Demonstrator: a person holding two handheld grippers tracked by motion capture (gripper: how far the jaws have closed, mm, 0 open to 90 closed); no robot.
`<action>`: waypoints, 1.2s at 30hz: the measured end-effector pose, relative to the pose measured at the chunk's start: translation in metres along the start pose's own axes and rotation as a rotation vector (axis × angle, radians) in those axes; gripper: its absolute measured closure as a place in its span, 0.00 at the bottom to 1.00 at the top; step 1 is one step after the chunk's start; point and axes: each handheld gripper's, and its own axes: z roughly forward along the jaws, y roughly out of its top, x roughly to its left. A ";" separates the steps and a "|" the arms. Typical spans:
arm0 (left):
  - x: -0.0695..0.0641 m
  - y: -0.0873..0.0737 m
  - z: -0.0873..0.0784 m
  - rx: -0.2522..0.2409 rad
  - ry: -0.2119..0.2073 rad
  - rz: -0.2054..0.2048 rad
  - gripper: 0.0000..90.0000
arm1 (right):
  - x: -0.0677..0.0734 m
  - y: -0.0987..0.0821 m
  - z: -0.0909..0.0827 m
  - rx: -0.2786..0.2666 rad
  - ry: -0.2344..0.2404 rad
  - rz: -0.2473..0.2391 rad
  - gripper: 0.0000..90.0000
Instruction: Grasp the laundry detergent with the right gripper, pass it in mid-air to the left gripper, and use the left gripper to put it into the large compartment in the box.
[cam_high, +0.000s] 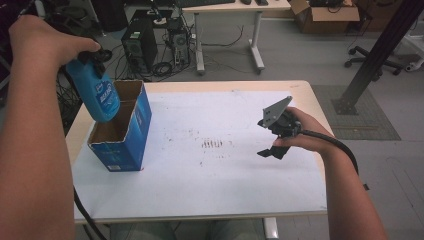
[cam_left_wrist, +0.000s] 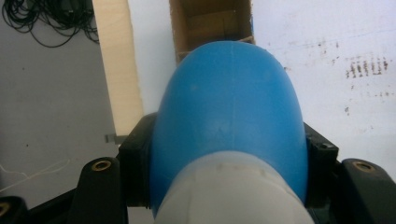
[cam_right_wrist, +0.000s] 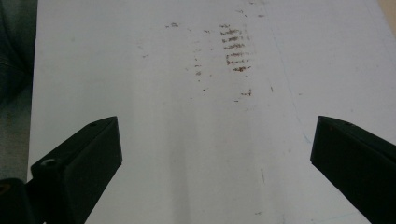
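A blue plastic bottle (cam_high: 95, 92) with a white label hangs bottom-down over the open top of a blue cardboard box (cam_high: 122, 127) at the table's left. My left gripper (cam_high: 92, 57) is shut on the bottle's upper part. In the left gripper view the bottle (cam_left_wrist: 229, 121) sits between the black jaws, its pale neck nearest the camera, with the box's brown inside (cam_left_wrist: 210, 23) beyond it. My right gripper (cam_high: 272, 142) hovers over the white sheet at the right, its jaws spread wide (cam_right_wrist: 215, 158) with nothing between them.
A white sheet (cam_high: 210, 160) with brown smudges (cam_high: 212, 144) covers the tabletop. Behind the table stand computer towers (cam_high: 140, 45), cables, a desk and a black post (cam_high: 375, 55). The wooden table edge (cam_left_wrist: 116, 65) runs beside the box.
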 end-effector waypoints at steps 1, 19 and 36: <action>0.001 0.000 0.002 -0.002 0.000 -0.004 0.42 | 0.000 0.000 0.000 0.000 -0.001 0.000 0.02; -0.001 -0.004 0.034 0.001 -0.024 -0.030 0.42 | 0.002 0.006 0.004 0.003 0.008 -0.013 0.02; -0.003 -0.009 0.074 0.015 -0.021 -0.063 0.42 | 0.004 0.008 0.006 0.001 0.009 -0.018 0.02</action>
